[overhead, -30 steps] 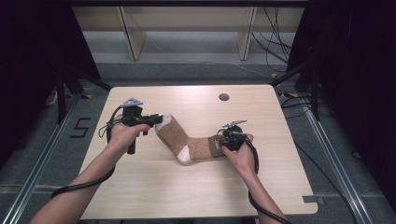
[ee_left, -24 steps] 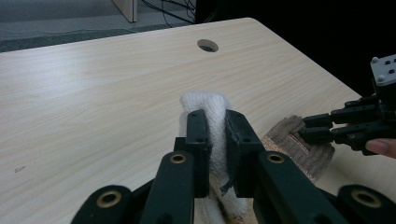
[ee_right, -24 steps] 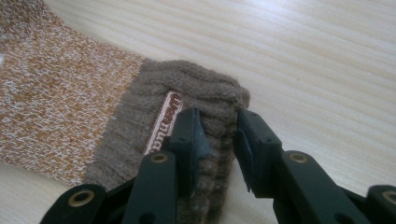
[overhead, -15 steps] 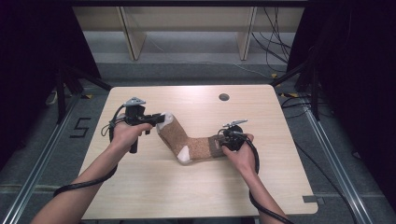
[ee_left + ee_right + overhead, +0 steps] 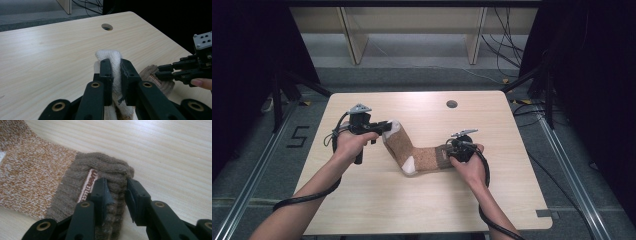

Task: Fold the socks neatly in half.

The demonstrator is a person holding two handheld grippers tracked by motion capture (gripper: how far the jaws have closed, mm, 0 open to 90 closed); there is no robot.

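Item: brown sock (image 5: 422, 154) on bench (image 5: 422, 205); we note left gripper (image 5: 115, 75) jaws clamping its white toe, right gripper (image 5: 116, 195) jaws pinching its cuff.

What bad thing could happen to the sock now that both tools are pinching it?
1. The left tool pinches only the white toe of the sock, so a tug might make the toe slip out.
2. The right tool grips the thick brown cuff near its edge; that bunched fabric could slide free too.
3. With each end held, pulling the hands far apart might overstretch the sock, which now lies bent at the heel on the table.
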